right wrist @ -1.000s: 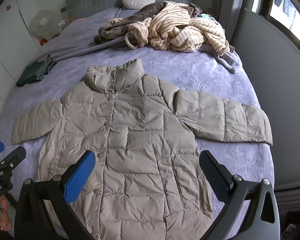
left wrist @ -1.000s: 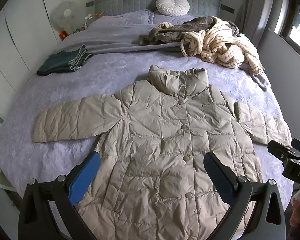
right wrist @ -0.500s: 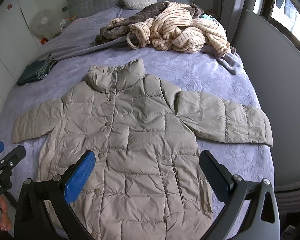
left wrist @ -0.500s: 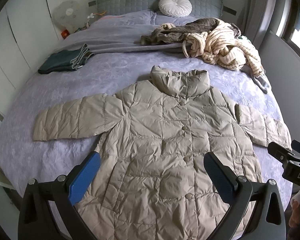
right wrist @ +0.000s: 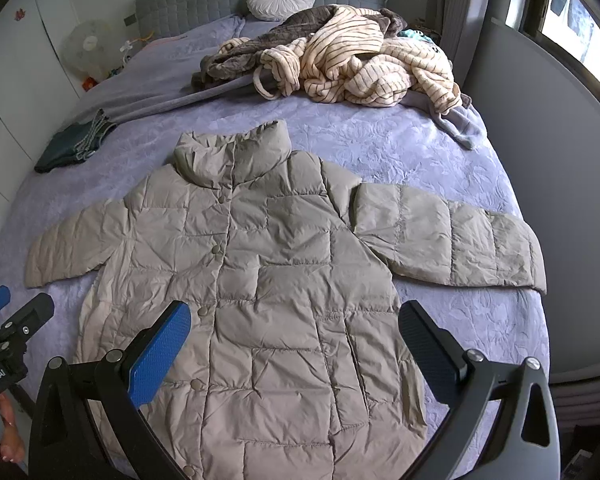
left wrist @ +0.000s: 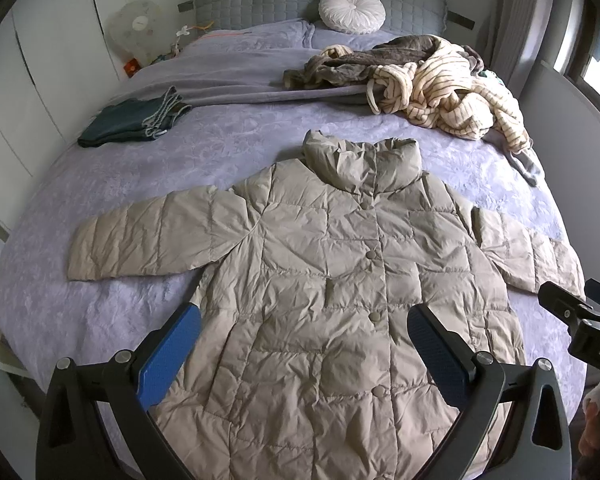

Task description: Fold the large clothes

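The coat's (left wrist: pixel 340 300) hem is cut off at the bottom edge of both views, hidden behind the gripper frames. The left gripper (left wrist: pixel 304 336) hangs above the coat's lower front, jaws wide apart, holding nothing. The right gripper (right wrist: pixel 296 336) is likewise spread wide and empty over the same area. The coat lies flat and buttoned on the bed (left wrist: pixel 220 148), sleeves out to both sides, collar pointing at the headboard. Farther back sit folded jeans (left wrist: pixel 132 122) on the left, a heap of striped clothes (left wrist: pixel 440 92) on the right, then a round pillow (left wrist: pixel 352 10).
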Motion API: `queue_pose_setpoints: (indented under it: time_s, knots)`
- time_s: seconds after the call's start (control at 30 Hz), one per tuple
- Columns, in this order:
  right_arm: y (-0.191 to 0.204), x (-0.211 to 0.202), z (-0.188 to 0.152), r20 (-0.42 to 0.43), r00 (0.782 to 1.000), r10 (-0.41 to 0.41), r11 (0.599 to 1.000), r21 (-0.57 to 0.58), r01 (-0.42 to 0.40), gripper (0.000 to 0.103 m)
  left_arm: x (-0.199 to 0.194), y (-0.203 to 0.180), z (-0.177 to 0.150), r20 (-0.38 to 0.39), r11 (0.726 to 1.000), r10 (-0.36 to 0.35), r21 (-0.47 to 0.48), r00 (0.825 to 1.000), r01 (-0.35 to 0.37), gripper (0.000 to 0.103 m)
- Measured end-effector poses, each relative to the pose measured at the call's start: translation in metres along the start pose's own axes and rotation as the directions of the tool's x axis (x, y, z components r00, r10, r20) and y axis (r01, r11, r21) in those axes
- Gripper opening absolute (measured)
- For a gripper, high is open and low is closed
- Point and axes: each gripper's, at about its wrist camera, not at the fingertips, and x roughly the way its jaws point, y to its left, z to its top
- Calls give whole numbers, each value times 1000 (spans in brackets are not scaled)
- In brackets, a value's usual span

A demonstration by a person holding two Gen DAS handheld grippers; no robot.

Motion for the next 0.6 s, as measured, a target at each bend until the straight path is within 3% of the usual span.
queue_pose_setpoints:
  time_s: [0.6]
  knots:
    - [0, 1, 0, 1, 1000, -1, 1000, 0, 1, 103, -1, 0, -3, 3, 1000, -3, 4, 1000, 3, 103]
